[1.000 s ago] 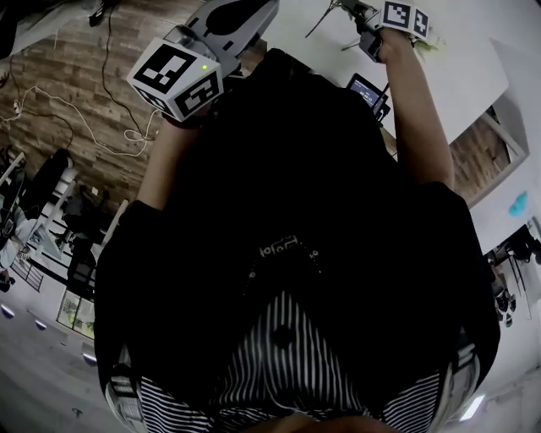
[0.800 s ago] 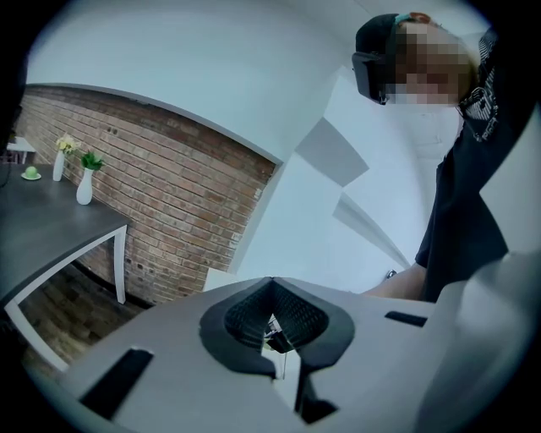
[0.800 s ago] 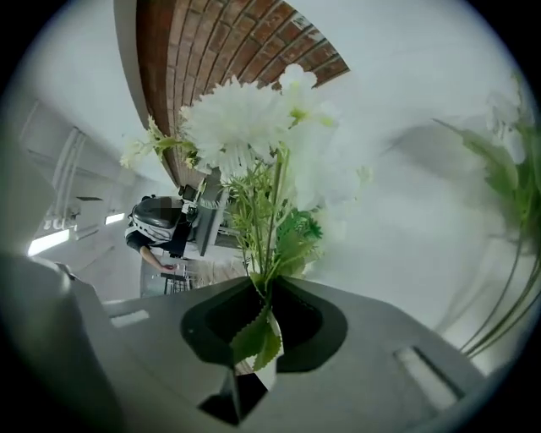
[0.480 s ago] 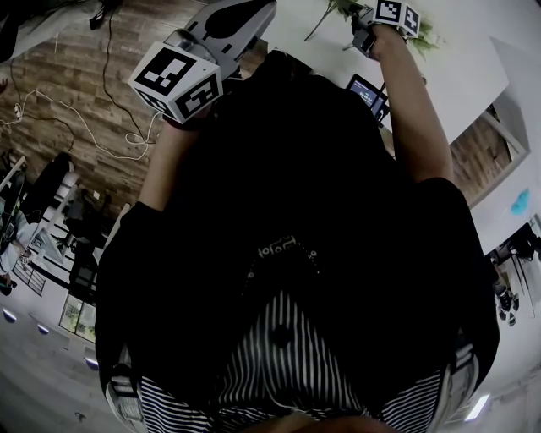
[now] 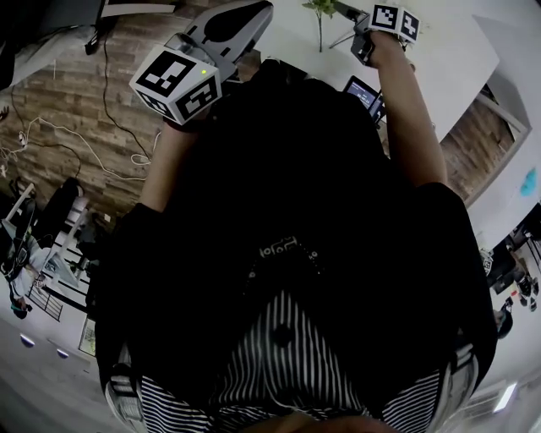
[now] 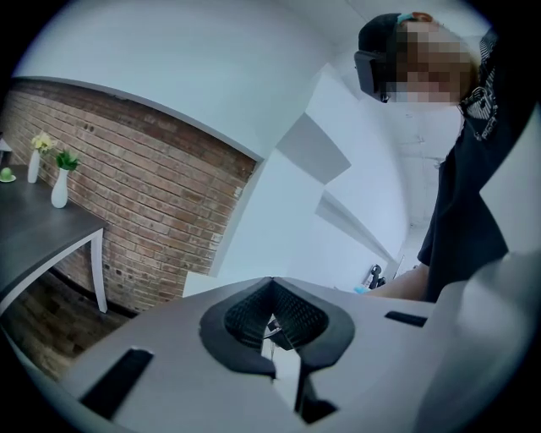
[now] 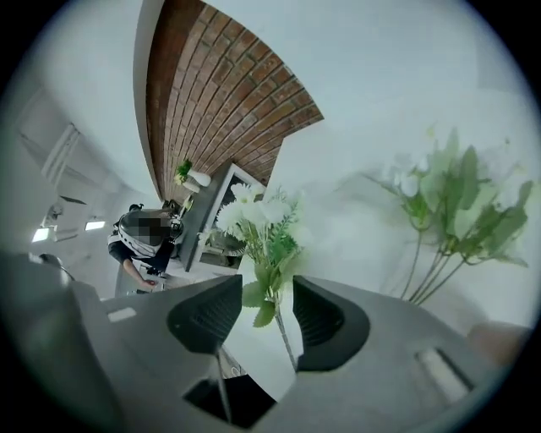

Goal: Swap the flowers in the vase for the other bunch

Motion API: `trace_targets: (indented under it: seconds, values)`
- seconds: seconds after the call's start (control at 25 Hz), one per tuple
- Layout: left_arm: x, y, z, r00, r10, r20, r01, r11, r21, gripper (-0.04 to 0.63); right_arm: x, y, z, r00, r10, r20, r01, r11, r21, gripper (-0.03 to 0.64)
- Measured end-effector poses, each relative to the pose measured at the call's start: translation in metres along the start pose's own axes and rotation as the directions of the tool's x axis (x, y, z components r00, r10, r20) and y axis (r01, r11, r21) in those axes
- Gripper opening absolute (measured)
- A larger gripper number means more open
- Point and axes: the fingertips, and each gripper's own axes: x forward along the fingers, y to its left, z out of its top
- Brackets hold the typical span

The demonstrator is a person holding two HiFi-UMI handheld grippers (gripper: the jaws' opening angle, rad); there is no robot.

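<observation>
Head view: just a green sprig of the flower bunch point(image 5: 320, 12) over the white table point(image 5: 456, 76), right beside the right gripper point(image 5: 353, 15); left gripper point(image 5: 254, 13) well apart, out over the wood floor point(image 5: 84, 93). Left gripper view: closed up, tips meeting, nothing pinched. Right gripper view: just been opening, now a modest gap with the bunch's thin stem standing between the pads, apparently not squeezed. Fluffy white blooms, bright green leaves, pretty obviously fake. Second bunch point(image 7: 456, 203) off to the right, blurry, pale blooms on long green stems.
</observation>
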Motion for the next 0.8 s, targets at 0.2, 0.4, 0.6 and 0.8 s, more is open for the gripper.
trace_targets:
  seconds: [0.2,0.4,0.6,0.8]
  values:
    - [0.021,-0.015,0.003,0.998,-0.068,-0.010,0.068,0.998,0.013,0.006,-0.058,-0.040,0.014,0.972,-0.165,0.167,0.146,0.982,0.118,0.184]
    - [0.035,-0.018,0.005,0.990,-0.137,-0.030,0.137,0.990,0.024,0.006,-0.078,-0.084,0.010,0.929,-0.320,0.186,0.281,0.937,0.207,0.184]
    - [0.051,-0.030,0.012,0.984,-0.177,-0.035,0.178,0.983,0.035,0.006,-0.067,-0.104,-0.007,0.923,-0.371,0.104,0.343,0.913,0.222,0.184]
    - [0.050,-0.029,0.015,0.981,-0.190,-0.046,0.192,0.980,0.044,0.006,-0.049,-0.125,-0.017,0.909,-0.415,0.039,0.393,0.884,0.253,0.184]
